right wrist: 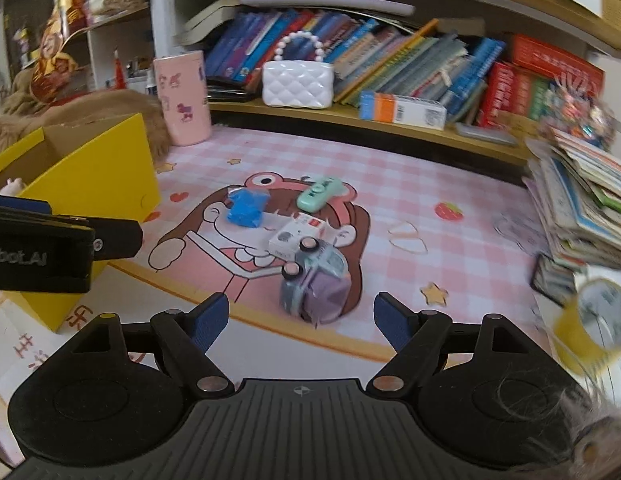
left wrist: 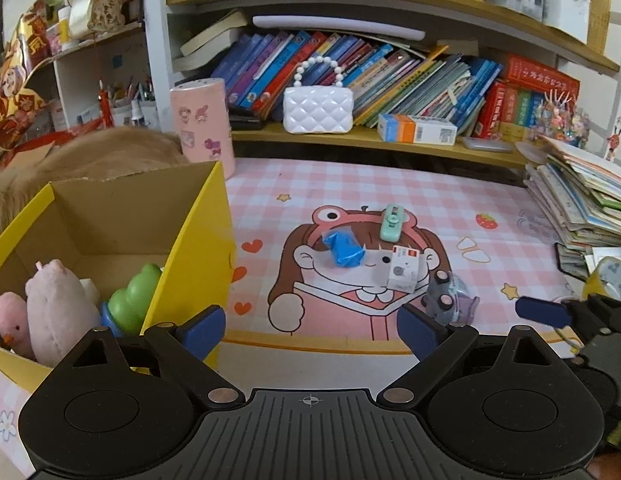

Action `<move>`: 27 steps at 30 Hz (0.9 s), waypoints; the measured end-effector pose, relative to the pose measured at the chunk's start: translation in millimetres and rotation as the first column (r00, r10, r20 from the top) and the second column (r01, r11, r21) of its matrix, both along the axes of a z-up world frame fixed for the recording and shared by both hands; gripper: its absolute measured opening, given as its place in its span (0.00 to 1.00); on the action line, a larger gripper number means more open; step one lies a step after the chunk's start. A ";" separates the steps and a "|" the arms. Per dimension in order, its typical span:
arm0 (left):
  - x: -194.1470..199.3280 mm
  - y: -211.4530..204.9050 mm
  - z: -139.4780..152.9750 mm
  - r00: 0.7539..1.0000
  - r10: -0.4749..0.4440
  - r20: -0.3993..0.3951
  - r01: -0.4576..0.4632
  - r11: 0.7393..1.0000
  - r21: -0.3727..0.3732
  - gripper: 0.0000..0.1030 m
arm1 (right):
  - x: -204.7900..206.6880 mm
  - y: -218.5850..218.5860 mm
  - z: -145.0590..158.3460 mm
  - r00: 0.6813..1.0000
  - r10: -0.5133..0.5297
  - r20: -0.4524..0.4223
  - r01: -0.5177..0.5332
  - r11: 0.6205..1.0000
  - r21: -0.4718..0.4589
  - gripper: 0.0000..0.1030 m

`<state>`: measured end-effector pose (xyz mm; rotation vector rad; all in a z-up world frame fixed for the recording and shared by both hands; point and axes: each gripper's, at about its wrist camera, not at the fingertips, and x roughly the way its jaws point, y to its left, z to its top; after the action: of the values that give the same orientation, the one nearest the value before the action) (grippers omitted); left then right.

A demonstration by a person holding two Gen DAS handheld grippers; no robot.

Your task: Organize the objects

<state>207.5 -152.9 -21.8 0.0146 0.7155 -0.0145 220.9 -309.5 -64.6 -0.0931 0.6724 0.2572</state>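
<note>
On the pink checked mat (left wrist: 390, 184) lie a blue bagged item (left wrist: 344, 250), a mint green gadget (left wrist: 392, 222), a small white box (left wrist: 404, 268) and an overturned toy car (left wrist: 448, 294). A yellow cardboard box (left wrist: 198, 240) at the left holds plush toys (left wrist: 58, 312) and a green toy (left wrist: 132, 300). My left gripper (left wrist: 310, 330) is open and empty beside the box. In the right wrist view my right gripper (right wrist: 302, 322) is open, just short of the toy car (right wrist: 316, 280), with nothing between its fingers. The blue bag (right wrist: 246, 208), white box (right wrist: 296, 236) and mint gadget (right wrist: 318, 194) lie beyond.
A pink sticker-covered cylinder (left wrist: 202, 124) stands behind the yellow box. Bookshelves with a white quilted purse (left wrist: 318, 110) run along the back. A leaning stack of books (left wrist: 582, 208) and a yellow tape roll (right wrist: 594, 320) sit at the right. The left gripper's body (right wrist: 50, 256) shows at the right view's left edge.
</note>
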 end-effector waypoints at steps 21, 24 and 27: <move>28.2 -9.3 -6.6 1.000 0.001 -0.024 -0.001 1.000 0.001 0.91 | 53.2 -9.8 -28.6 0.988 -0.072 -0.139 0.078 0.996 0.034 0.44; 32.2 -11.2 -8.5 1.000 -0.003 -0.025 0.003 1.000 -0.008 0.91 | 50.3 -17.8 -24.1 0.987 -0.090 -0.132 0.095 0.995 0.032 0.44; 37.5 -15.2 -11.5 1.000 -0.012 -0.026 0.012 1.000 -0.012 0.91 | 43.0 -28.2 -14.9 0.989 -0.104 -0.102 0.107 0.994 0.022 0.44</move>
<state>245.0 -168.1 -33.3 0.0077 0.7411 -0.0306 263.9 -337.7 -79.5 -0.0186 0.7714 0.1697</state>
